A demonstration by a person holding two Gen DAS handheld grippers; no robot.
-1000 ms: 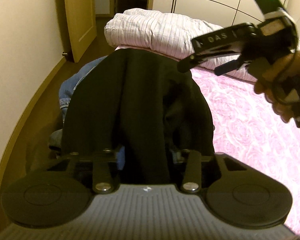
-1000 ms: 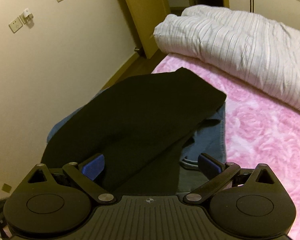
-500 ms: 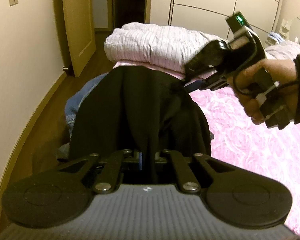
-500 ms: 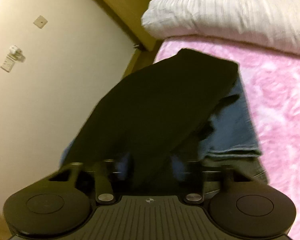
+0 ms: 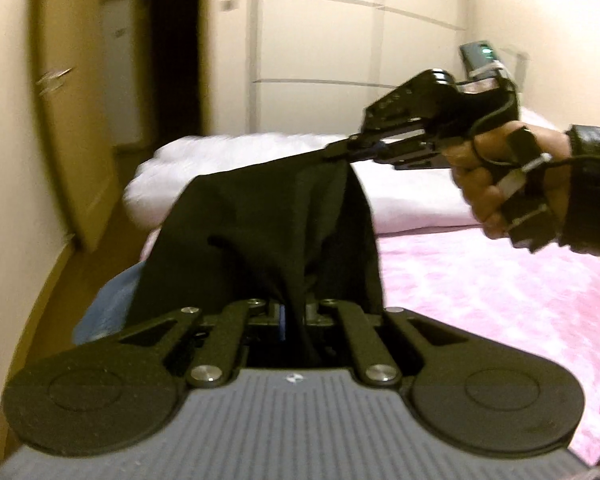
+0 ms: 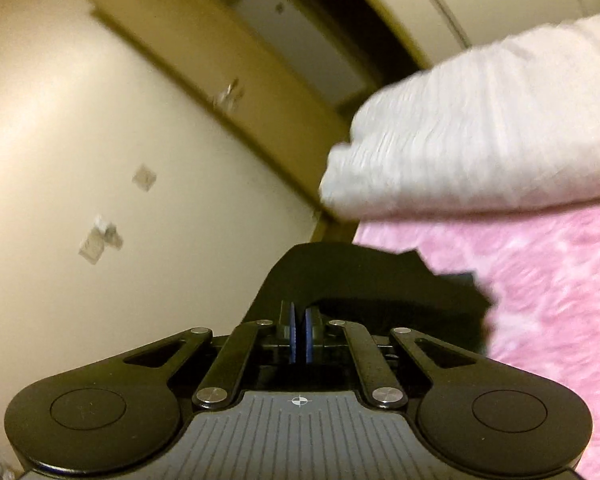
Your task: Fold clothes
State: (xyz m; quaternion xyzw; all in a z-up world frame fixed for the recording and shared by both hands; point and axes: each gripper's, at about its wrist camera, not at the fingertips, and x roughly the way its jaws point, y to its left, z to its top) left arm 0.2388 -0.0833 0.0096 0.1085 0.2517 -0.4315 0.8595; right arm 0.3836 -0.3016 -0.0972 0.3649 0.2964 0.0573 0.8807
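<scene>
A black garment (image 5: 268, 224) hangs lifted off the pink bed, stretched between both grippers. My left gripper (image 5: 294, 314) is shut on its near edge, with the cloth bunched between the jaws. In the left wrist view a hand holds my right gripper (image 5: 342, 152), shut on the garment's upper far corner. The right wrist view shows my right gripper (image 6: 299, 320) with blue pads (image 6: 309, 334) pressed together on the black garment (image 6: 364, 276), which droops to the right. Blue jeans (image 5: 108, 300) lie under the black cloth at the bed's left edge.
A pink fleece blanket (image 5: 492, 280) covers the bed. A folded white striped duvet (image 6: 480, 136) lies at the far end. A cream wall (image 6: 100, 140), an open wooden door (image 5: 76, 128) and white wardrobe doors (image 5: 340, 60) surround the bed. Both views are motion-blurred.
Both grippers went from open around the black garment to shut on it, then rose, lifting the cloth off the bed. The right gripper swung up and away from the left.
</scene>
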